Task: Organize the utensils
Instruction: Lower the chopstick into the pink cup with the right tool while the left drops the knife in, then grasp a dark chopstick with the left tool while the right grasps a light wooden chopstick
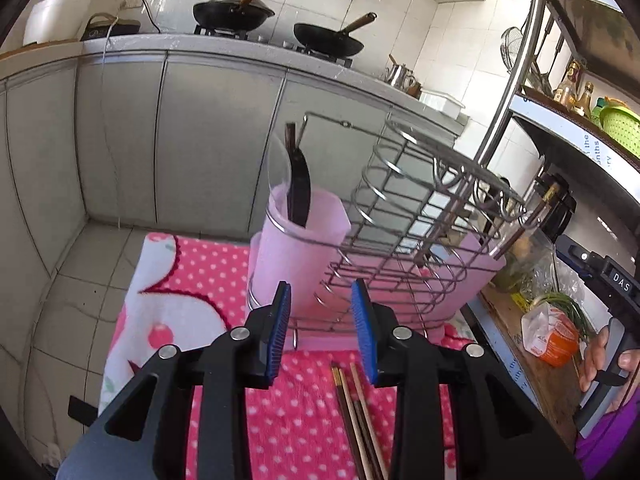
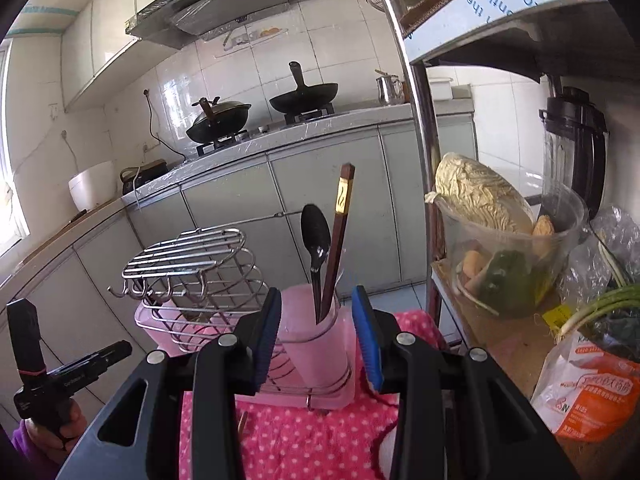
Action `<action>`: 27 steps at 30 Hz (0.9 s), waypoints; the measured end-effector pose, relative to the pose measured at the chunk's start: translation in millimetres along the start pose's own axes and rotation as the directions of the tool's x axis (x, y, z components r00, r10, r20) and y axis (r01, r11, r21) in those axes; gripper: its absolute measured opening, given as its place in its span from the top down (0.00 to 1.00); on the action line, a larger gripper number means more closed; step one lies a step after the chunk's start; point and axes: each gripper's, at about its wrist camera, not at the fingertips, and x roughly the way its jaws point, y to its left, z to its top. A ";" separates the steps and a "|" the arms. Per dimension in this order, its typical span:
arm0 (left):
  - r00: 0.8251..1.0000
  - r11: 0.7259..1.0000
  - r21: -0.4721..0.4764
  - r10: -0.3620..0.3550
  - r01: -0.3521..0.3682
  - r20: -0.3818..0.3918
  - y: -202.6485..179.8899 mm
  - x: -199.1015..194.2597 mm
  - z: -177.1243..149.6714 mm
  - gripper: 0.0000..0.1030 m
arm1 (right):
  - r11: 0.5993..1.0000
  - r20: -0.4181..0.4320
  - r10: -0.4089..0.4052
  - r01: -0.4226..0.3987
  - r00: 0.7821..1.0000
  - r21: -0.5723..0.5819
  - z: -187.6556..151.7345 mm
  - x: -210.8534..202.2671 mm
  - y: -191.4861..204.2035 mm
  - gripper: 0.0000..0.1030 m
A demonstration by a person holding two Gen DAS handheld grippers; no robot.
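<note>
We are holding both the left gripper [image 1: 325, 336] and right gripper [image 2: 316, 340] open, empty; judging next, loose chopsticks [image 1: 356, 408] need grasping for the pink cup [image 2: 316, 344].

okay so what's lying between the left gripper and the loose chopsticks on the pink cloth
Nothing. In the left wrist view the open left gripper hangs just above the chopsticks, with only bare pink polka-dot cloth between them.

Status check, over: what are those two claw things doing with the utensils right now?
Both grippers, left and right, jaws open, empty. Spoon and one chopstick standing in pink cup. Loose chopsticks on cloth. Nothing blocking.
</note>
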 end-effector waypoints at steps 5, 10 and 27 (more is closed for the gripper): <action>0.985 0.999 -0.027 -0.028 0.024 -0.168 -1.9 17.1 -22.7 0.69 | 0.995 -0.102 0.074 -0.067 0.992 0.076 -26.2 -0.5 -2.7 0.65; 0.949 0.998 -0.049 -0.060 0.047 -0.309 -8.1 37.3 -44.2 0.76 | 0.984 -0.219 0.149 -0.122 0.964 0.132 -55.5 14.8 -0.7 0.68; 0.860 0.991 -0.136 -0.084 0.018 -0.503 -2.0 79.1 -82.9 0.86 | 0.910 -0.573 0.384 -0.192 0.724 0.368 -156.8 112.5 37.7 0.74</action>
